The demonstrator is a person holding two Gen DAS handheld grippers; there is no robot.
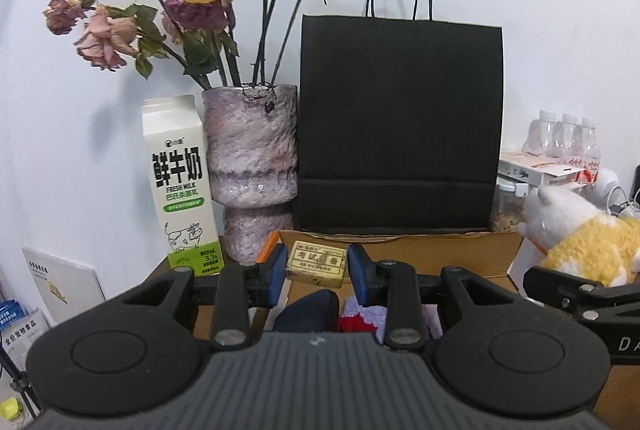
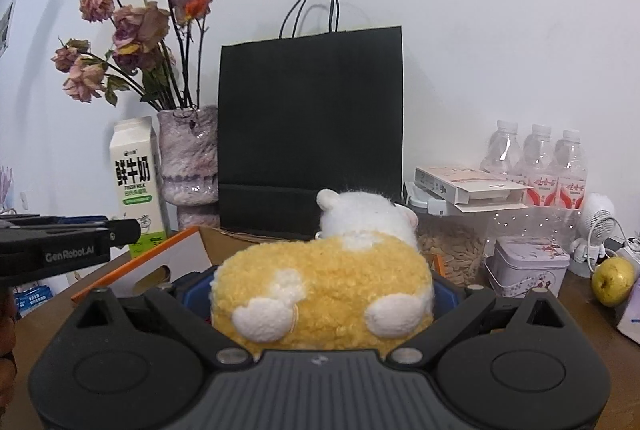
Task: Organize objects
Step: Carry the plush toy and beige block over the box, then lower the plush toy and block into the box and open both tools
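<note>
Yellowed rectangular eraser [image 1: 316,264] lies crosswise, clamped end-to-end in the narrow left gripper [image 1: 317,270], above the open cardboard box [image 1: 400,244], while the right gripper [image 2: 324,294] beside it grips a yellow-and-white plush toy [image 2: 324,282].

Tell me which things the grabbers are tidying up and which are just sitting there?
Being tidied:
eraser, in the left gripper
plush toy, in the right gripper
cardboard box

Just sitting:
milk carton
vase
black bag
water bottles
pear
</note>
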